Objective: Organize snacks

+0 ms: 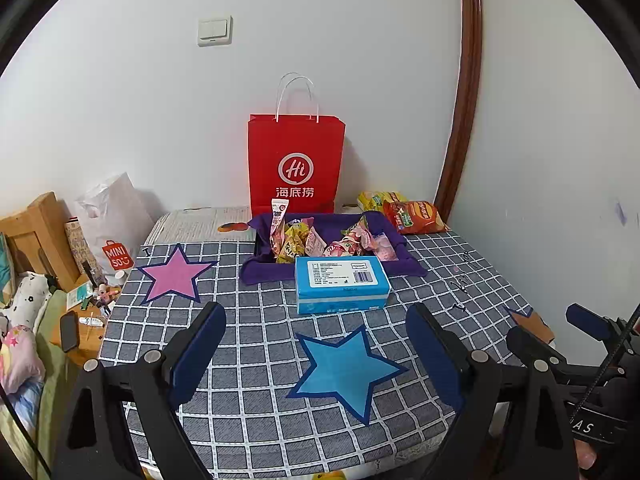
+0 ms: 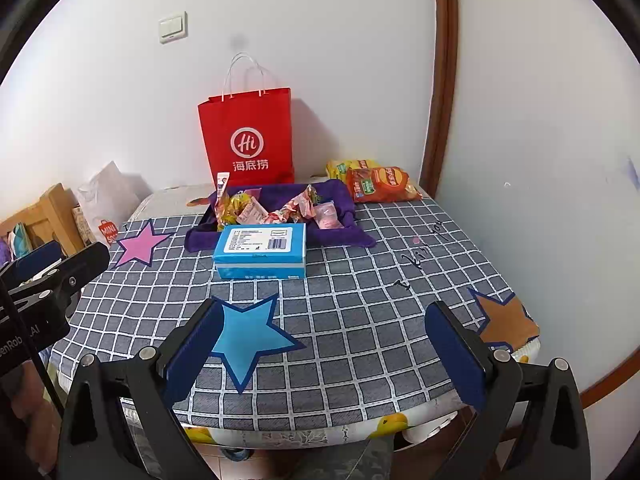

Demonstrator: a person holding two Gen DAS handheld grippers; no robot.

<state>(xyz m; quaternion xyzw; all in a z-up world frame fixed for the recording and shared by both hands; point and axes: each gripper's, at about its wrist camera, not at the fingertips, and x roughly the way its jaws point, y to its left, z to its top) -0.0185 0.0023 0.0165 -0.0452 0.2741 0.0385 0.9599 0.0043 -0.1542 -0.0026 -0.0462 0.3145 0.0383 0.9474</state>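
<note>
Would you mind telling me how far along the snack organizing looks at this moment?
Done: several small wrapped snacks already lie in the purple-lined tray. In hand: nothing; the left gripper and right gripper both hover open above the checked tablecloth. Left: the orange chip bag and yellow packets lie outside the tray; the blue box stands before it.
</note>
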